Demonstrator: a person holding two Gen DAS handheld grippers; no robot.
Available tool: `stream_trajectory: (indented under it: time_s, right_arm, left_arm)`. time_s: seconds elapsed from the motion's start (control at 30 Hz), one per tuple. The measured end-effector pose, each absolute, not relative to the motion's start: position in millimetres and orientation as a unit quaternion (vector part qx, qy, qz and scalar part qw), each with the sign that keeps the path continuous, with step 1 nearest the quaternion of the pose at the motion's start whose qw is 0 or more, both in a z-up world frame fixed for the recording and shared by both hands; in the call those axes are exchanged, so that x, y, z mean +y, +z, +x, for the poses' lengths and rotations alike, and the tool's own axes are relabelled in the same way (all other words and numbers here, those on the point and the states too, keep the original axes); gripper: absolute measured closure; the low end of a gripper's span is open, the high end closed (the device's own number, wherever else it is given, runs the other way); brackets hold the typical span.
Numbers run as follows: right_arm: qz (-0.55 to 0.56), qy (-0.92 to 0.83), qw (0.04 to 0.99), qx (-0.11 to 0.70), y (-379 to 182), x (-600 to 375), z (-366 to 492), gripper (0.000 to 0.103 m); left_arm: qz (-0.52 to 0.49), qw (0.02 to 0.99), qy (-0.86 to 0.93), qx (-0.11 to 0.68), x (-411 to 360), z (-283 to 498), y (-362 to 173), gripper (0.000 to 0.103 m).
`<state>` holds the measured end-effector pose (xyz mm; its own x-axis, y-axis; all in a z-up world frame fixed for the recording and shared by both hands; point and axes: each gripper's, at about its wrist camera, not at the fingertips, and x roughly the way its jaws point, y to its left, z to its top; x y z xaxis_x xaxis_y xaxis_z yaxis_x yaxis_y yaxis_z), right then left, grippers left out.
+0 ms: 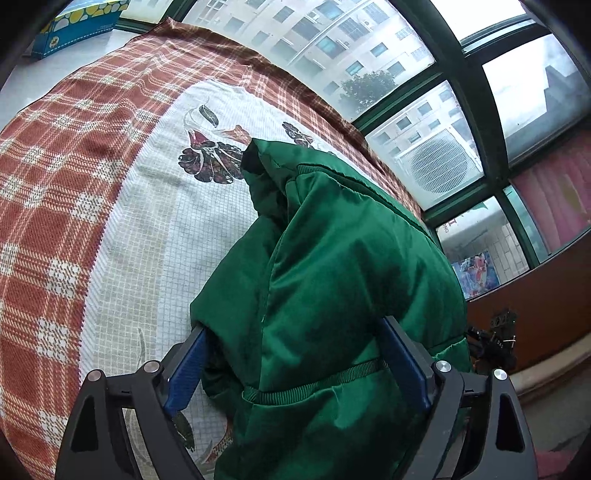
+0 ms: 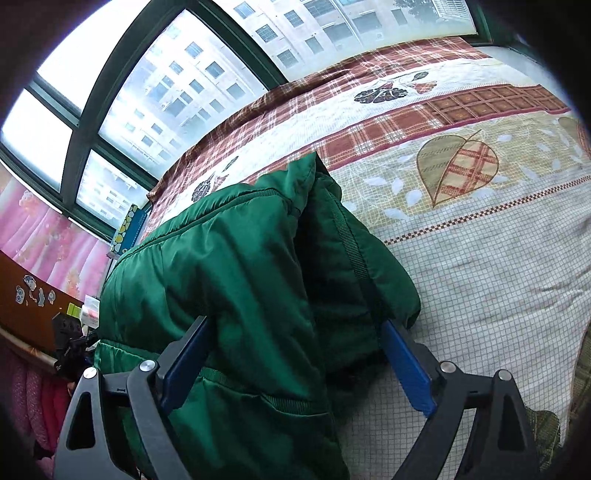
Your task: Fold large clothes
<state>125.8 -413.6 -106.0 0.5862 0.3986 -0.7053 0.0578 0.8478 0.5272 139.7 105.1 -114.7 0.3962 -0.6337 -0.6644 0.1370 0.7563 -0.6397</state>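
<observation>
the green coat (image 1: 332, 266) lies bunched on the bed (image 1: 155, 236), filling the lower middle of both views. the left hand-held gripper (image 1: 295, 365) and right hand-held gripper (image 2: 295, 354) each straddle it with jaws wide apart, not pinching, probably lining up a grab for a fold. no containers with visible contents; a blue box (image 1: 74, 29) sits upper left
</observation>
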Motion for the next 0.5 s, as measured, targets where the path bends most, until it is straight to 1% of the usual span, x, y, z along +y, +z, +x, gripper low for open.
stream_trajectory:
  time_s: [0.17, 0.2, 0.3, 0.33, 0.5]
  right_arm:
    - [0.265, 0.090, 0.852, 0.443, -106, -417, 121, 0.003]
    - [0.272, 0.086, 0.848, 0.447, -109, -419, 121, 0.000]
    - [0.339, 0.106, 0.813, 0.461, -131, -430, 126, 0.000]
    - [0.351, 0.113, 0.812, 0.452, -133, -432, 126, 0.000]
    - [0.317, 0.131, 0.818, 0.462, -131, -418, 137, 0.000]
  left_arm:
    - [-0.253, 0.791, -0.245, 0.499, 104, 145, -116, 0.008]
    - [-0.253, 0.792, -0.247, 0.498, 104, 145, -115, 0.008]
    - [-0.261, 0.789, -0.248, 0.497, 104, 147, -118, 0.007]
    - [-0.263, 0.787, -0.248, 0.499, 104, 148, -120, 0.007]
    - [-0.259, 0.786, -0.248, 0.504, 100, 151, -122, 0.007]
